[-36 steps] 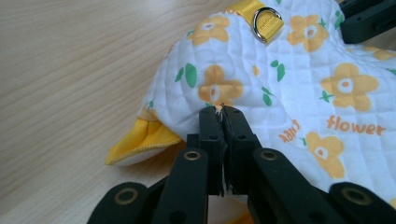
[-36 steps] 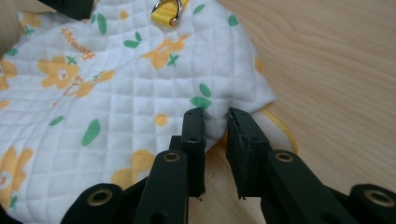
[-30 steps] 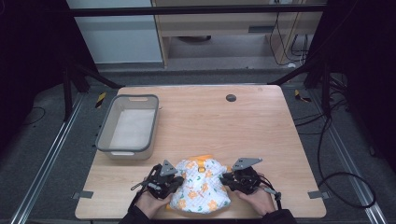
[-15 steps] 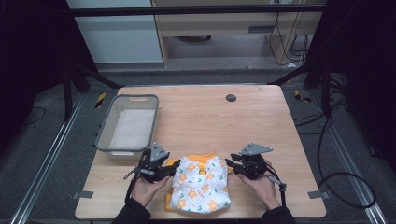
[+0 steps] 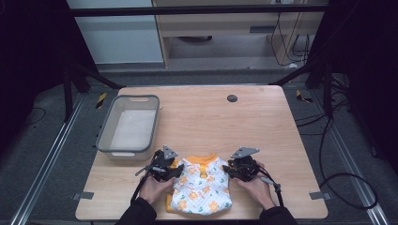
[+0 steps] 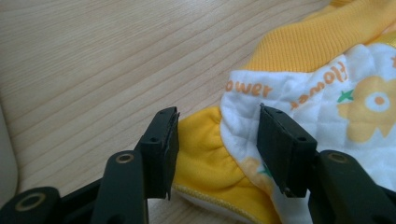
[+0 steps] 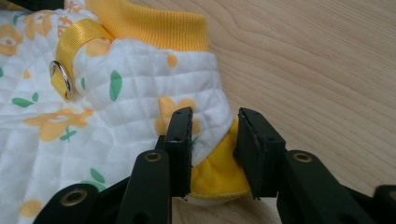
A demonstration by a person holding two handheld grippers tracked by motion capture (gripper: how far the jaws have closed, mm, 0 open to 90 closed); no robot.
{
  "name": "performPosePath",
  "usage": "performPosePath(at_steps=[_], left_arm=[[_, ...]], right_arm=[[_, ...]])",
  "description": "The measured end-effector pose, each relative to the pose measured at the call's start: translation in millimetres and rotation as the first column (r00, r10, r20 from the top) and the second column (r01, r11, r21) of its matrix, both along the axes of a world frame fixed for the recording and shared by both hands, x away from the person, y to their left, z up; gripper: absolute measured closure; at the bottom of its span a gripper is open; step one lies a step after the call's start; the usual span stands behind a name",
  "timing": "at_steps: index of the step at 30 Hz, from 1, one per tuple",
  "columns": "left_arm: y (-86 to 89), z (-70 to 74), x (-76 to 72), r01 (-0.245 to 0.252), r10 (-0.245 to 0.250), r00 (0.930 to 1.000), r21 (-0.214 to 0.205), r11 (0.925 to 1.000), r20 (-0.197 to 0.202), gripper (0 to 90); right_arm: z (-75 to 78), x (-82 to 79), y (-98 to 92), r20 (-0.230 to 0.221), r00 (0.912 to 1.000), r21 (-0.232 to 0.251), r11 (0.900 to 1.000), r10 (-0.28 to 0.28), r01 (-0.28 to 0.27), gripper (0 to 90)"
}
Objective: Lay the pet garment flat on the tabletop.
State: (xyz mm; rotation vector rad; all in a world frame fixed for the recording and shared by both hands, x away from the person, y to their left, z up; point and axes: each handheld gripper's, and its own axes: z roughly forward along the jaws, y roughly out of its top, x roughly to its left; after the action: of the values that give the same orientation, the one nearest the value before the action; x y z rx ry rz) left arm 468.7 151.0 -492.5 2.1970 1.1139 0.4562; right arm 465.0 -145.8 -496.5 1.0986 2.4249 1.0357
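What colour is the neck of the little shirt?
The collar of the shirt is orange-yellow ribbed knit, clearest in the right gripper view.

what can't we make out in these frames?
- Garment underside: hidden against the table in the high view.
- Its printed lettering: cut by folds in the left gripper view.
- Right gripper: its jaws cover the yellow cuff, so contact is unclear.
- Grey bin floor: too small and blurred, high view.

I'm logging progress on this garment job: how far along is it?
Done: the flowered shirt lies flat near the table's front edge. In hand: left gripper and right gripper, both open, straddle its yellow sleeve cuffs. Left: the bin holds no garment.
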Motion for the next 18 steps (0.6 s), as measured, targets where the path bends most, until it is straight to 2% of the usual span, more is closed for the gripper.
performPosePath(at_steps=[5, 7, 10, 11, 13, 15, 18], left_arm=[[-1.8, 1.0, -0.8, -0.017, 0.017, 0.9997, -0.006, 0.9998, -0.016, 54.3], [-4.4, 1.8, -2.0, -0.017, 0.017, 0.9996, -0.007, 0.9998, -0.02, 62.3], [-7.6, 2.4, -4.1, -0.016, 0.016, 0.9996, -0.004, 0.9999, -0.021, 76.7], [-9.7, 2.4, -6.4, -0.021, 0.021, 0.9997, 0.0, 0.9998, -0.012, 78.4], [-8.5, 3.6, -7.6, -0.026, 0.025, 0.9996, -0.02, 0.9995, -0.012, 80.5], [-5.9, 9.1, -9.9, -0.027, 0.028, 0.9996, -0.053, 0.9982, 0.01, 81.5], [-2.7, 27.6, -16.9, -0.017, 0.026, 0.996, -0.109, 0.9939, 0.085, 81.9]], right_arm=[[-1.3, -1.9, 2.7, 0.012, 0.9999, -0.018, 0.9998, 0.003, -0.002, 74.7], [-1.1, -2.2, 3.7, 0.009, 1.0, -0.018, 0.9998, 0.004, -0.004, 81.1], [-0.5, -2.7, 5.1, 0.006, 1.0, -0.021, 0.9998, 0.002, -0.002, 83.8], [0.6, -3.6, 6.1, 0.004, 1.0, -0.017, 0.9999, -0.004, 0.004, 84.7], [2.0, -4.7, 6.1, 0.005, 1.0, -0.007, 1.0, -0.006, 0.006, 84.9], [6.8, -6.1, 4.6, 0.028, 0.9996, 0.006, 1.0, -0.007, 0.006, 85.0], [21.5, -11.1, 0.2, 0.095, 0.9954, 0.044, 0.999, -0.016, 0.011, 84.9]])
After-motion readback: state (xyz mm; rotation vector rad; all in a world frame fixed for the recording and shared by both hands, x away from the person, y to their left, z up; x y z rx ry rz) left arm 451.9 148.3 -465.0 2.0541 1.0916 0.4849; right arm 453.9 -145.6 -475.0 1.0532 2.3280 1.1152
